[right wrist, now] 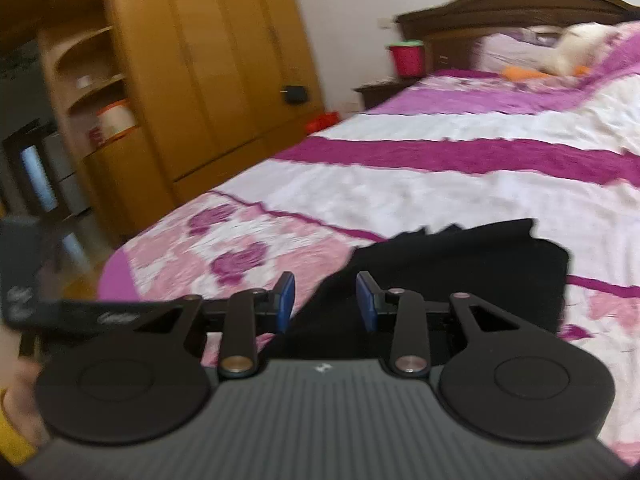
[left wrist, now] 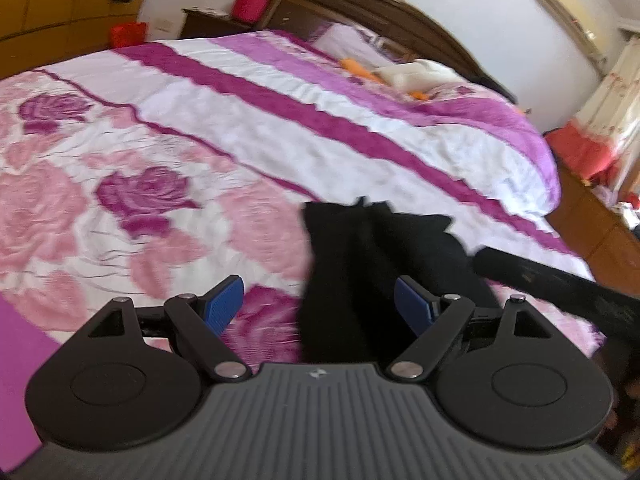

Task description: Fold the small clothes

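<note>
Two handheld tongs hover low over a black garment (left wrist: 360,272) lying near the foot-end edge of a bed (left wrist: 280,128) — the small item due for folding. The left tongs (left wrist: 320,306) stand spread wide, blue pads apart with the dark cloth showing between them but not pinched. The right tongs (right wrist: 326,300) are likewise spread, though more narrowly, poised above the garment's near edge and holding nothing. Both sets appear lined up on the cloth's near side, probably to take hold of the edge for a fold. Beyond the garment, the rose-patterned bedspread (right wrist: 440,192) runs in magenta and white bands toward the dark wooden headboard (left wrist: 360,4). A red bucket (right wrist: 406,58) sits beside the headboard — a wooden wardrobe (right wrist: 192,64) stands off the bed's far side.
</note>
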Motion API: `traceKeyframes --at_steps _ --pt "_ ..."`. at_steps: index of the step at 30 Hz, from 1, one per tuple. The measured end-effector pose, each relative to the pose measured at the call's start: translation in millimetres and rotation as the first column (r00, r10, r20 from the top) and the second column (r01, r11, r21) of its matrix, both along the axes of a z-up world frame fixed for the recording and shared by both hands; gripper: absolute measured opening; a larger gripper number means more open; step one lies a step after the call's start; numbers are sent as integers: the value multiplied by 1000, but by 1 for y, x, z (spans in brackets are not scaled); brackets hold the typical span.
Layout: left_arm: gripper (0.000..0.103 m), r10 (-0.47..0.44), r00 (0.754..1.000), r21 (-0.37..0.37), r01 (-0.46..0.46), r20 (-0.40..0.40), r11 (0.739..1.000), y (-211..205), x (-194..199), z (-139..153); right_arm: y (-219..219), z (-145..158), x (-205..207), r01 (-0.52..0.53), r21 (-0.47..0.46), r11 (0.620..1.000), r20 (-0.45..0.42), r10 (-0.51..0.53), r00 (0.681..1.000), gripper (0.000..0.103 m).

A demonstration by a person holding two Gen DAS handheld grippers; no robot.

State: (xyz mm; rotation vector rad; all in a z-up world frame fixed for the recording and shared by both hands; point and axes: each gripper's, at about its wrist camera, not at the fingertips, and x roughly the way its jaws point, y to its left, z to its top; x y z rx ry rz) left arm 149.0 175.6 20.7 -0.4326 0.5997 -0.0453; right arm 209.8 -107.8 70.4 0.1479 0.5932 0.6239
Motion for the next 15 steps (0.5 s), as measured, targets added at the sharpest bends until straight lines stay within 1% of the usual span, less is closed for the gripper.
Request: traceKeyframes --at_steps 2,5,6,7,8,9,13,15 --pt "86 -31 999 -17 31 6 999 -9 4 3 -6 5 13 51 -13 999 -42 -51 998 37" --pt "86 -69 998 -21 69 9 997 -23 13 3 -9 8 37 83 -37 996 -108 -87 990 38" --pt "86 -81 997 -22 81 8 996 -27 16 2 -8 8 45 91 -47 995 -130 -96 987 41" --pt "86 -93 996 -26 93 3 995 -31 21 0 -6 8 56 97 -57 994 -155 -105 982 44" --pt "86 -101 995 -33 101 -4 994 -35 25 -3 -1 8 66 100 -69 993 -179 -111 977 55" --pt "86 -108 994 -44 108 -11 993 -38 29 -6 4 7 74 100 -83 991 -198 -115 974 62" --pt "86 -126 992 -66 124 -21 990 -48 41 -16 35 -6 112 101 -186 977 -292 -153 944 62" --pt "85 -130 991 -67 130 -5 989 -51 42 -21 51 -14 124 66 -238 969 -319 -142 937 62"
